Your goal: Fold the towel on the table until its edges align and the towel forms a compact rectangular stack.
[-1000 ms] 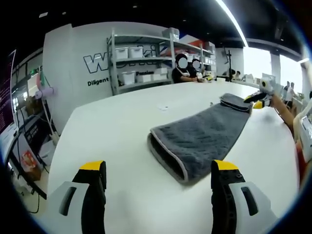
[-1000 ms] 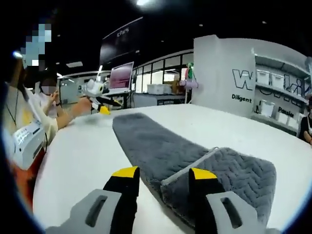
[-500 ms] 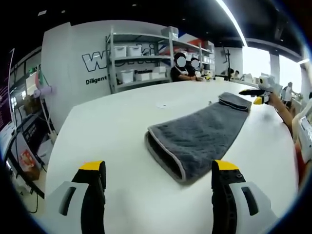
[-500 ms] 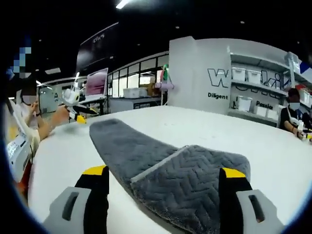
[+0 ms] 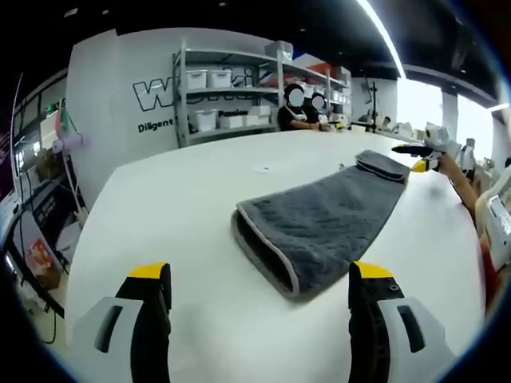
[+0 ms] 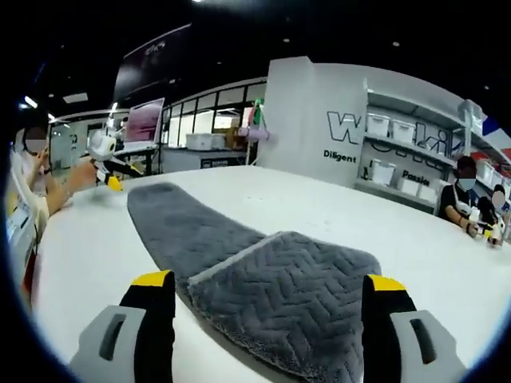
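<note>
While the grey towel [image 5: 323, 219] lies in a long strip on the white table [image 5: 184, 207], both its ends folded over, we hold our left gripper [image 5: 255, 281] wide open and empty just short of its near folded end. Our right gripper [image 6: 267, 289] stands as wide, gripping nothing, with the other folded end [image 6: 291, 299] lying between its jaws.

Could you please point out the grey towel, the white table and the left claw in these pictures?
grey towel [image 5: 319, 223]: left gripper view, middle of its top layer.
white table [image 5: 176, 199]: left gripper view, bare surface left of towel.
left claw [image 5: 259, 275]: left gripper view, midway between its yellow tips.
</note>
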Tool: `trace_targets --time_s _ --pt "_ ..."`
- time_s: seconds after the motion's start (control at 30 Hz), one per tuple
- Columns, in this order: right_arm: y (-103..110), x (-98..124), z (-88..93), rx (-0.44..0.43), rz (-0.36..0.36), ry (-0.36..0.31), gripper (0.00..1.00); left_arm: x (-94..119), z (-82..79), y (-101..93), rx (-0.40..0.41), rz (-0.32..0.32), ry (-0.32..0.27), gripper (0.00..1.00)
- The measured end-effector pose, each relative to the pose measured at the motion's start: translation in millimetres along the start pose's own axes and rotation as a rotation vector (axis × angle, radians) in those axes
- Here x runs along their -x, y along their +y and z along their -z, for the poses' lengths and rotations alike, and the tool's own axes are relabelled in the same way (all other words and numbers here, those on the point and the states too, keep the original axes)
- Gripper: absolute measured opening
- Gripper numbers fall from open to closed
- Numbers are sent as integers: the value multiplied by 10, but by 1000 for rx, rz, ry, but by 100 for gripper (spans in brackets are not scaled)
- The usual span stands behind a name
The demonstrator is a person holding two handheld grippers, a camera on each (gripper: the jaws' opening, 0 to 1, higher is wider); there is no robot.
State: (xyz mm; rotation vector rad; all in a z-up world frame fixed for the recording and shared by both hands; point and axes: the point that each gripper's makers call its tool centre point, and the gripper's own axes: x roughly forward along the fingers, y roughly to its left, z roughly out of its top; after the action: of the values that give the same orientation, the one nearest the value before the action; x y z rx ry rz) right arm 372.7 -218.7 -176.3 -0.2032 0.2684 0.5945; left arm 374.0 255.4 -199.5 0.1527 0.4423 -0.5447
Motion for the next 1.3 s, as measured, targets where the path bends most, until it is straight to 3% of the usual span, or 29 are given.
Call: trace_targets --time_s 0.4,0.83,1.1,1.3 --pt "-14 3 49 -1 0 19 99 -54 65 -185 81 98 23 97" --pt "20 -6 84 13 -6 33 99 -95 113 -229 115 126 38 98" --pt "69 -27 129 54 -18 59 97 -67 65 -225 131 128 -4 84" --pt "61 -24 144 64 -16 65 96 -75 74 -224 150 155 -22 59"
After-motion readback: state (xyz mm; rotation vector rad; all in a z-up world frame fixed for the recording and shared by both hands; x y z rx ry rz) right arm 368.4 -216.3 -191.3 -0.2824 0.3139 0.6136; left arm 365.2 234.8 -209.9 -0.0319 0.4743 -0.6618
